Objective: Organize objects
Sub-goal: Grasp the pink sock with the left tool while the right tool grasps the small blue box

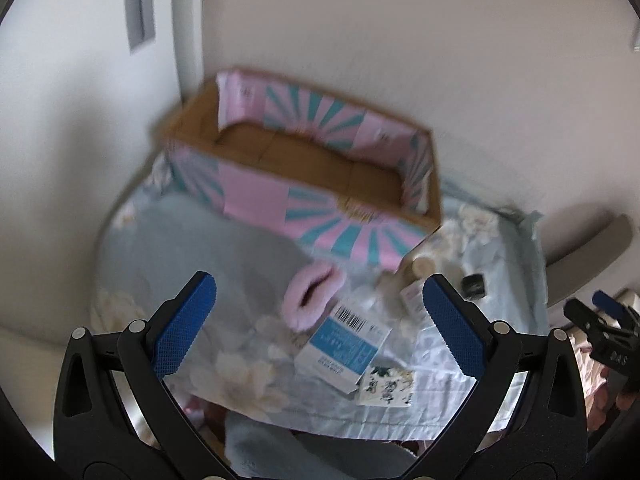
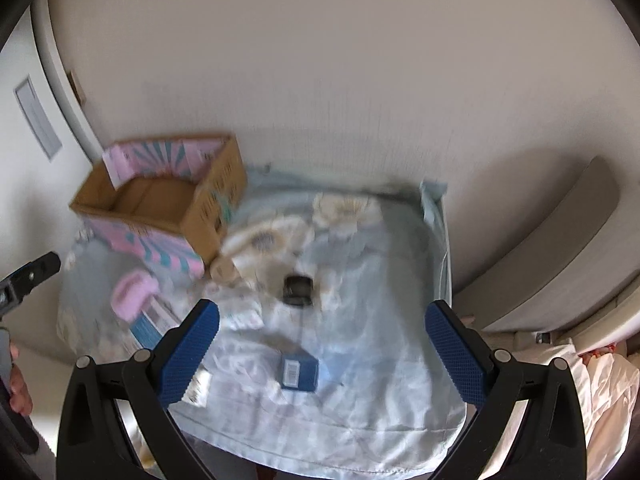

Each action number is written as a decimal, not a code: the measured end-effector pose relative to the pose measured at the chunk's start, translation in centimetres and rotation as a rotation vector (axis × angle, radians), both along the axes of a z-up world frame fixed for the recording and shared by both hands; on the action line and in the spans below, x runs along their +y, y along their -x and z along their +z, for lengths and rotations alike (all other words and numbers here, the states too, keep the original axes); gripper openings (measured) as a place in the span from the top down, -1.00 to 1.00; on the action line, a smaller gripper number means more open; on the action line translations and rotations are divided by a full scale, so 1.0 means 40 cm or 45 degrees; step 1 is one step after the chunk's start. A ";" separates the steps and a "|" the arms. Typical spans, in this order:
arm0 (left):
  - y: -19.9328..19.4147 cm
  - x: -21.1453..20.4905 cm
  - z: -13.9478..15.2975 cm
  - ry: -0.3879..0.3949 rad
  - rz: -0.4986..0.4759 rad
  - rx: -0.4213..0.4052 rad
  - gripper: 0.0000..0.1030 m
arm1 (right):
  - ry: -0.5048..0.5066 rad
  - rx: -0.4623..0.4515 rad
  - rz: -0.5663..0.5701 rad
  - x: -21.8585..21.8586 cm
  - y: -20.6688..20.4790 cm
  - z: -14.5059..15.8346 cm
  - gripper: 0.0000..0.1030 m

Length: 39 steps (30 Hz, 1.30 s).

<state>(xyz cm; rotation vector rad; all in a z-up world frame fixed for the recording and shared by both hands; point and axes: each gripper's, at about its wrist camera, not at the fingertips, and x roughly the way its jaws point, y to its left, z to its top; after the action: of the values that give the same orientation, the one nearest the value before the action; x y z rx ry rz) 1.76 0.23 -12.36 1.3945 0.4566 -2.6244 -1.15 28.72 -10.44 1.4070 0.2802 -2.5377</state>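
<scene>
An open pink and teal cardboard box (image 1: 304, 168) stands at the back of a table covered in a pale blue floral cloth (image 1: 168, 240); it also shows in the right wrist view (image 2: 160, 208). In front of it lie a pink fluffy item (image 1: 312, 300), a white and blue carton (image 1: 344, 348), a small patterned card (image 1: 386, 390), a black jar (image 1: 474, 286) and a cream-capped bottle (image 1: 420, 268). My left gripper (image 1: 320, 320) is open and empty above the carton. My right gripper (image 2: 320, 344) is open and empty above a small dark blue box (image 2: 298, 372), near the black jar (image 2: 298, 290).
A white wall runs behind the table. A grey curved chair back (image 2: 560, 248) stands to the right. White and pink bags (image 2: 600, 392) lie low at the right. The right gripper's tip (image 1: 600, 320) shows at the left view's right edge.
</scene>
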 end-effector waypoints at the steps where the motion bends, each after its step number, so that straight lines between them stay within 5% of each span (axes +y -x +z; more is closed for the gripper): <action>1: 0.001 -0.001 -0.021 -0.005 0.010 -0.014 -0.99 | -0.014 -0.019 0.010 0.006 0.003 -0.021 -0.99; 10: 0.049 -0.009 -0.209 -0.043 0.056 -0.115 -0.80 | -0.082 -0.198 0.101 0.029 0.001 -0.211 -0.99; 17: 0.082 -0.002 -0.283 -0.036 0.046 -0.142 -0.65 | -0.139 -0.282 0.162 0.017 0.000 -0.315 -0.73; 20: 0.092 0.002 -0.305 -0.041 0.042 -0.161 -0.46 | -0.081 -0.298 0.168 0.019 0.005 -0.328 -0.71; 33: 0.109 0.007 -0.330 -0.043 -0.004 -0.176 0.28 | -0.027 -0.409 0.210 0.012 0.023 -0.361 0.31; 39: 0.094 0.001 -0.311 -0.030 -0.010 -0.165 0.39 | -0.016 -0.397 0.194 0.027 0.030 -0.345 0.32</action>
<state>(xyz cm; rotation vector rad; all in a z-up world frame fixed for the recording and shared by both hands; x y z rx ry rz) -2.01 0.25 -24.80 1.5649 0.4677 -2.5225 -2.34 29.81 -24.22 1.6877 0.3330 -2.1611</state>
